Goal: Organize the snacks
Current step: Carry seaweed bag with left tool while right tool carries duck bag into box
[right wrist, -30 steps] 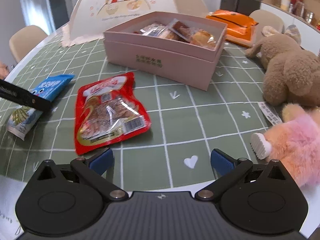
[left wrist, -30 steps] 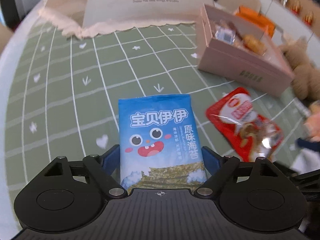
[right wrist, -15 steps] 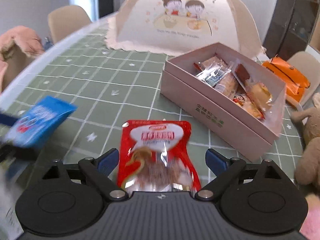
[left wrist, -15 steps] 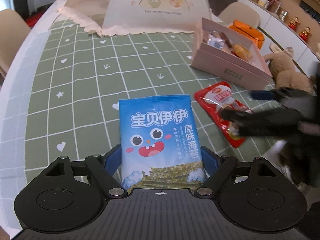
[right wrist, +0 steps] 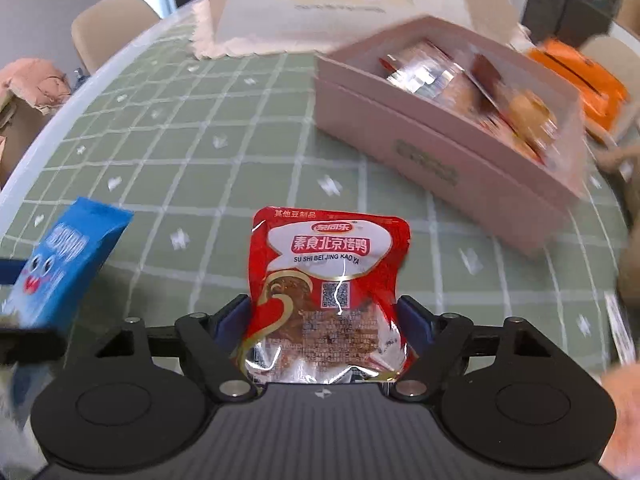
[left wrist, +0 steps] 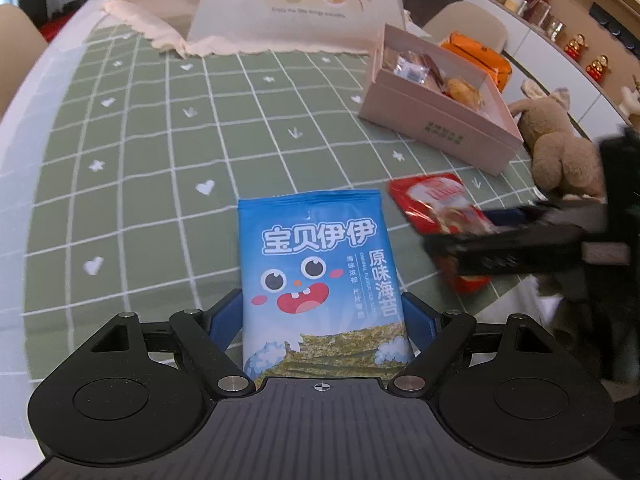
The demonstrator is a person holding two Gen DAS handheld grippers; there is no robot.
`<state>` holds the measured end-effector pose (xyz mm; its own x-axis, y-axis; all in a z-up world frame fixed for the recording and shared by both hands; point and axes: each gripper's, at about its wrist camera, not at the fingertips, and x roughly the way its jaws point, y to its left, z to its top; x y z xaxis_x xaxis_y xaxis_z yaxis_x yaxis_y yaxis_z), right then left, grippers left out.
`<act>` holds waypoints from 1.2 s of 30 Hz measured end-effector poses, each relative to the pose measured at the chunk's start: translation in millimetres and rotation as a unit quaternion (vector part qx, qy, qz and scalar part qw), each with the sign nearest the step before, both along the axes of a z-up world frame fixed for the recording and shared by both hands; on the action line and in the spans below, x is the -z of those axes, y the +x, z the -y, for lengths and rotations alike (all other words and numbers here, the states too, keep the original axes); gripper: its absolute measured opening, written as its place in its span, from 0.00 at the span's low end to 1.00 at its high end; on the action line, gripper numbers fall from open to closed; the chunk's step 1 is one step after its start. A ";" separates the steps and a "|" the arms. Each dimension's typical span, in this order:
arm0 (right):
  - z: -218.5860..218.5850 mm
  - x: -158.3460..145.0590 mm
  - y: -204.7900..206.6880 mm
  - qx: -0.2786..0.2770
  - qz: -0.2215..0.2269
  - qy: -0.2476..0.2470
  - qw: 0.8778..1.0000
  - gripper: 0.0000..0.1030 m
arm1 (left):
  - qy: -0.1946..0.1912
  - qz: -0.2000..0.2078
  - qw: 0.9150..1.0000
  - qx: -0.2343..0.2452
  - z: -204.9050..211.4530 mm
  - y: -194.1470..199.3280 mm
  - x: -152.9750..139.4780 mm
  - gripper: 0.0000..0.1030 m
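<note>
- The left gripper (left wrist: 322, 316) pinches one blue packet (left wrist: 318, 276) by its two sides; the packet is above the green checked tablecloth (left wrist: 160, 160), long axis pointing forward, away from the camera
- The right gripper (right wrist: 322, 316) pinches one shiny red pouch (right wrist: 328, 292) the same way, with its top edge pointing forward
- One pink cardboard box (right wrist: 440, 148), rectangular and open, holds several wrapped snacks; it stands ahead to the right
</note>
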<state>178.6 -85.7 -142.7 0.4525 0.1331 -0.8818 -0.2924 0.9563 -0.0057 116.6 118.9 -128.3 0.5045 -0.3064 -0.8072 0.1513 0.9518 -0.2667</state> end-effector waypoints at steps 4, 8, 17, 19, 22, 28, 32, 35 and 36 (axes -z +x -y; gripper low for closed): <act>34.1 -1.5 -27.9 0.039 0.003 -0.005 0.999 0.76 | -0.001 -0.009 1.000 0.013 14.4 8.6 10.2 0.85; 62.9 -0.5 -43.5 0.066 0.002 0.011 0.998 0.88 | 0.000 -0.019 0.999 0.031 29.9 15.4 18.4 0.85; 51.4 3.3 -34.1 0.095 0.006 -0.009 0.995 0.87 | 0.034 -0.006 0.998 0.055 49.4 15.4 20.3 0.88; 43.9 -1.0 -33.7 0.081 0.001 -0.012 0.997 0.79 | 0.037 -0.007 0.998 0.056 50.6 15.2 20.4 0.88; 35.9 -11.1 -34.2 0.079 0.005 -0.008 0.997 0.63 | 0.040 -0.009 0.998 0.054 52.0 16.7 20.3 0.88; 37.6 -41.9 -36.5 0.079 0.042 0.023 0.996 0.63 | 0.047 -0.008 0.998 0.051 55.5 15.9 20.3 0.89; 39.7 -46.7 -36.8 0.072 0.041 0.029 0.996 0.63 | 0.056 -0.004 0.997 0.056 59.6 14.8 21.8 0.93; 39.9 -38.3 -37.8 0.066 0.028 0.028 0.997 0.63 | 0.074 0.003 0.995 0.066 66.0 12.7 23.0 0.95; 38.6 -35.2 -39.1 0.065 0.025 0.024 0.997 0.63 | 0.079 0.005 0.994 0.070 66.9 12.0 23.7 0.95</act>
<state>139.5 -124.4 -107.5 0.5117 0.1119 -0.8518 -0.1665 0.9856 0.0295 128.6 52.0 -152.0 0.4740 -0.2441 -0.8460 0.2880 0.9509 -0.1130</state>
